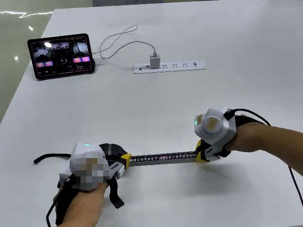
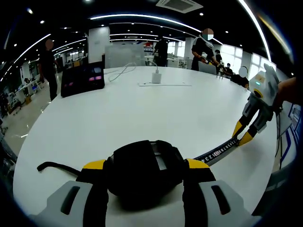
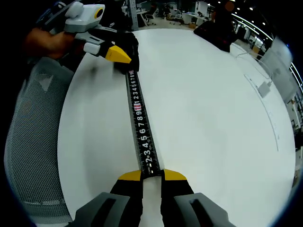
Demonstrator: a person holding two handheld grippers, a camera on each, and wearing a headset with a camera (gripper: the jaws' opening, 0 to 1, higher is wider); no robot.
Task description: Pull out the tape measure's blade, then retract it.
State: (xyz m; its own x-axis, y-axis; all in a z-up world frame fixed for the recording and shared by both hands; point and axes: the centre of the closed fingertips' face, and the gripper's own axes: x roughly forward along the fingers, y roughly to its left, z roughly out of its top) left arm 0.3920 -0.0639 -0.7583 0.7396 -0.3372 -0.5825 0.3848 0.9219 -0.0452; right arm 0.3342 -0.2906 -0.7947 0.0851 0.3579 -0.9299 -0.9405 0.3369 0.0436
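The left tool (image 1: 124, 160) was clamped on the black tape measure (image 2: 147, 172), which sat on the white tabletop (image 1: 156, 104). Its dark blade (image 3: 141, 123), marked with pale numerals, lay stretched flat along the tabletop, with the right tool (image 3: 152, 176) clamped on its tip.

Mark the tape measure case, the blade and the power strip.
tape measure case (image 2: 147, 170), left gripper view, black top face.
blade (image 3: 141, 127), right gripper view, numbered mid-span.
power strip (image 1: 187, 65), head view, white body, right half.
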